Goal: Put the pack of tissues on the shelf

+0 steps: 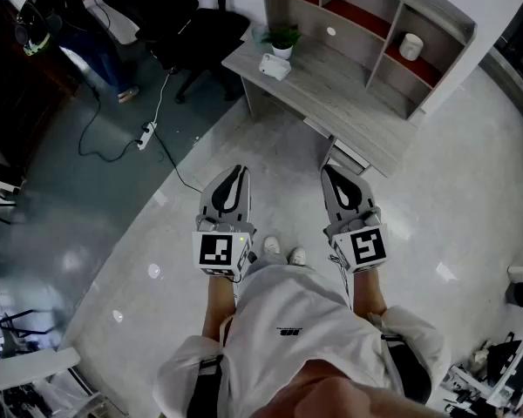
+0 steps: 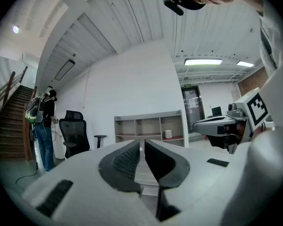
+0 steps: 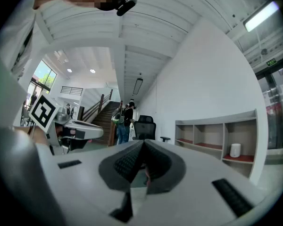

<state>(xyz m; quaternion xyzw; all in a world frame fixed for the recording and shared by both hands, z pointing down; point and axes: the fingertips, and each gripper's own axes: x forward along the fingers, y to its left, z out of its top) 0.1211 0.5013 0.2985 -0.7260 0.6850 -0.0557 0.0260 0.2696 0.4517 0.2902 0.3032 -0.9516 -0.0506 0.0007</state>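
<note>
The white pack of tissues (image 1: pixel 275 66) lies on the grey desk (image 1: pixel 331 94), beside a small potted plant (image 1: pixel 283 37). Behind it the shelf (image 1: pixel 366 16) has open cubbies with red floors, and one holds a white jar (image 1: pixel 410 46). I hold both grippers low in front of my body, well short of the desk. My left gripper (image 1: pixel 237 174) (image 2: pixel 142 142) and right gripper (image 1: pixel 331 174) (image 3: pixel 143 142) are both shut and empty, pointing toward the shelf (image 2: pixel 148 131) (image 3: pixel 212 135). Neither gripper view shows the pack.
A black office chair (image 1: pixel 200 24) stands left of the desk. A person (image 1: pixel 87 33) stands at the far left by a staircase. A power strip with a cable (image 1: pixel 146 134) lies on the floor to the left. Equipment lines the room's lower corners.
</note>
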